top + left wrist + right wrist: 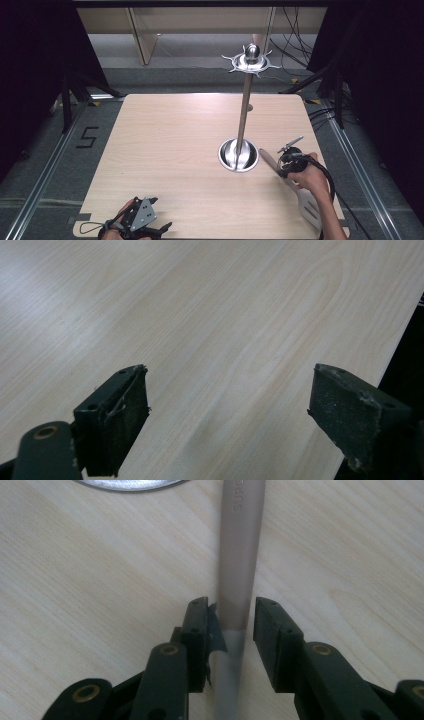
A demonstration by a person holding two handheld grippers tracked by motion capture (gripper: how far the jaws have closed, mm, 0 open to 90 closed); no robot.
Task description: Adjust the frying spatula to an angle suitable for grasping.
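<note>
There are two grippers, one in each hand. The right gripper (230,617) sits at the right side of the table, and its two black jaws stand a little way apart with the handle of a spatula (239,555) running straight between them. The left jaw's pad touches the handle, or very nearly does, and a thin gap shows on the other side, so the jaws are close around the handle but not squeezed tight on it. In the high view the right gripper (286,161) is held by a hand (310,175) over the spatula (300,192). There is one spatula. It lies flat on the table on a slant, with its wide slotted blade toward the near right corner and its handle tip pointing at the stand. The left gripper (227,415) has its jaws spread wide apart, with nothing between them but bare wood. In the high view the left gripper (140,220) rests low at the near left edge of the table (175,145). There is one shiny metal stand (243,115). It has a round base just beside the spatula's handle tip, a tall thin pole, and a ring of little hooks at the top with a round knob.
</note>
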